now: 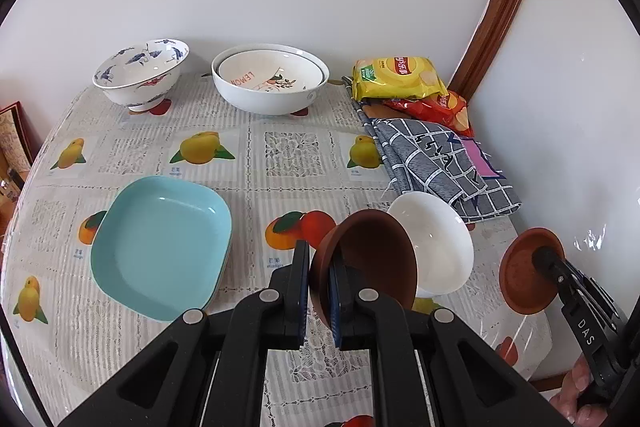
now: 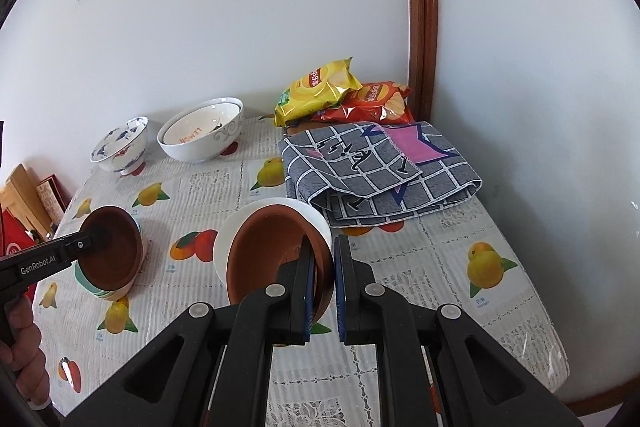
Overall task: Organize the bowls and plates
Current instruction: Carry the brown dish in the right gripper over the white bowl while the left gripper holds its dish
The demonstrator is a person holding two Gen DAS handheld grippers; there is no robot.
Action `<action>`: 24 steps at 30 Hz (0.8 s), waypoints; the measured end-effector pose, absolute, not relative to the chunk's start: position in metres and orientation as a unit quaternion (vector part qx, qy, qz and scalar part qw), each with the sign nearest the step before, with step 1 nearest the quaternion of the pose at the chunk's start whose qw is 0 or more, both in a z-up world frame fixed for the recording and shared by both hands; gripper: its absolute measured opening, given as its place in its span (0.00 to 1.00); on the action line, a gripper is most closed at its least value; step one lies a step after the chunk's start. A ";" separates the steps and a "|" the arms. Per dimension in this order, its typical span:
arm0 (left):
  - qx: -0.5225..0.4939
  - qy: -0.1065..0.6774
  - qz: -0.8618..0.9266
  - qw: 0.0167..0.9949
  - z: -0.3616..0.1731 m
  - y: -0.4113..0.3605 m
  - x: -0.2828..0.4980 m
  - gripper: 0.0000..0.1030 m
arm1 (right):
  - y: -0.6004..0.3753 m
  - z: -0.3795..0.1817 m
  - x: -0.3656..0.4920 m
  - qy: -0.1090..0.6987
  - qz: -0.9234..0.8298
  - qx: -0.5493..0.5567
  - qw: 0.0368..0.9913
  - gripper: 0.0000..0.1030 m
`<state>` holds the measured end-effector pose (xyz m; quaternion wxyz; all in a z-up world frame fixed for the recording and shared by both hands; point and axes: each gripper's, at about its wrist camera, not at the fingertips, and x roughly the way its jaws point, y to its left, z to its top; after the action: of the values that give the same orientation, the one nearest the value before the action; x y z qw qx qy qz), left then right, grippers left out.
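My left gripper (image 1: 318,267) is shut on the rim of a tilted brown dish (image 1: 372,255), held above the table just in front of a white bowl (image 1: 440,243). To the right, my right gripper (image 1: 540,255) pinches a second brown dish (image 1: 520,275) near the table's edge. In the right wrist view, my right gripper (image 2: 323,247) is shut on that brown dish (image 2: 268,251), with the white bowl (image 2: 310,213) behind it. Farther left, my left gripper (image 2: 94,237) holds its brown dish (image 2: 116,251) over the teal plates (image 2: 94,287).
Stacked teal square plates (image 1: 160,247) lie left of centre on the fruit-print tablecloth (image 1: 280,155). A blue-patterned bowl (image 1: 140,71) and nested white bowls (image 1: 272,79) stand by the back wall. Chip bags (image 1: 400,77) and a folded checked cloth (image 1: 436,159) fill the right corner.
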<state>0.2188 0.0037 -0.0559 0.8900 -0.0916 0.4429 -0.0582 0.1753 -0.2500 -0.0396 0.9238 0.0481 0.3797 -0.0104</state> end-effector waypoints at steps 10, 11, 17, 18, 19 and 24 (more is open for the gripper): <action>-0.094 0.457 -0.050 0.883 -0.070 0.004 0.240 0.09 | -0.242 -0.062 0.200 0.397 0.005 0.051 0.916 0.09; -0.093 0.458 -0.050 0.883 -0.071 0.004 0.242 0.09 | -0.242 -0.064 0.203 0.398 0.006 0.051 0.916 0.09; -0.093 0.464 -0.049 0.880 -0.077 0.004 0.253 0.09 | -0.239 -0.076 0.221 0.406 0.013 0.052 0.912 0.09; -0.094 0.465 -0.048 0.879 -0.079 0.004 0.255 0.09 | -0.238 -0.078 0.224 0.408 0.014 0.051 0.911 0.09; -0.094 0.466 -0.048 0.878 -0.080 0.004 0.257 0.09 | -0.236 -0.080 0.227 0.411 0.014 0.051 0.910 0.09; -0.095 0.472 -0.048 0.875 -0.087 0.004 0.265 0.09 | -0.230 -0.096 0.241 0.426 0.015 0.047 0.903 0.09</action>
<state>0.2645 0.0039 -0.0867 0.8752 -0.0949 0.4719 -0.0479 0.2405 -0.2296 -0.0957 0.9034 0.0467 0.4259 0.0154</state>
